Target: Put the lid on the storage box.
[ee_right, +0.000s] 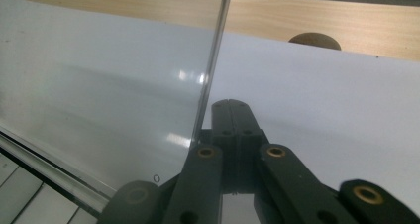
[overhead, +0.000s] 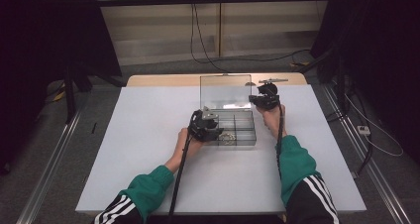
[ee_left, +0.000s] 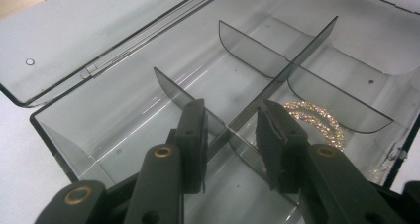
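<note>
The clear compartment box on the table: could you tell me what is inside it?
In the box, a glittery gold bracelet lies in one compartment; a divider and the left gripper hide part of it. The other visible compartments look empty.

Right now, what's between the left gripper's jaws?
In the left gripper view, a clear divider wall of the compartment box stands between the left gripper's jaws; whether they press it is unclear.

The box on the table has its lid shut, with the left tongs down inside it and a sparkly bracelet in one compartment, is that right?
Not quite: the lid stands open, upright behind the box, as the high view shows. The rest holds: the left tongs reach into the box, astride a divider, and the bracelet lies in one compartment.
</note>
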Available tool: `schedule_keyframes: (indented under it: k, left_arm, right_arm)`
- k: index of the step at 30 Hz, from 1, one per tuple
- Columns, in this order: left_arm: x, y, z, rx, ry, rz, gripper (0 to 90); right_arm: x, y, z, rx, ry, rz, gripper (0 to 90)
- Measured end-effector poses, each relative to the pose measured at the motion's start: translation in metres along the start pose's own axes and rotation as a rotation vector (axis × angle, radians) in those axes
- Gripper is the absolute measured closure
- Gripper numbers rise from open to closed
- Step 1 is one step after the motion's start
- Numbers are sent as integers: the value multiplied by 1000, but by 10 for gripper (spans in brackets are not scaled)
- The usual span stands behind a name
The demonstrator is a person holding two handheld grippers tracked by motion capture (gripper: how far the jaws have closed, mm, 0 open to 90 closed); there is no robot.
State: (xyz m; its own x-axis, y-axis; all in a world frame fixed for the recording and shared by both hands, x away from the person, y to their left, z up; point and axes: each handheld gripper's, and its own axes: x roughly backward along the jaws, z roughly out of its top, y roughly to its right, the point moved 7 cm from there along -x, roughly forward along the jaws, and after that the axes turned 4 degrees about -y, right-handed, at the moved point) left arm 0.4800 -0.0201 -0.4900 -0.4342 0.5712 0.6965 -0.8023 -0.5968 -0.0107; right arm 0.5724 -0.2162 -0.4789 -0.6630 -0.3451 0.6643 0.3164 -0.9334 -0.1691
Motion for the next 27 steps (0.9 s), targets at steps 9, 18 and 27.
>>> schedule_keyframes:
  k: [9, 18, 27]
  left_arm:
    - [0, 0, 0, -1, -2, 1, 650]
    - [0, 0, 0, -1, -1, 1, 650]
    - [0, 0, 0, 0, 0, 1, 650]
  right_arm:
    - [8, -3, 9, 7, 36, 1, 900]
    - [19, -9, 21, 24, 68, 6, 900]
    - [25, -10, 25, 34, 82, 8, 900]
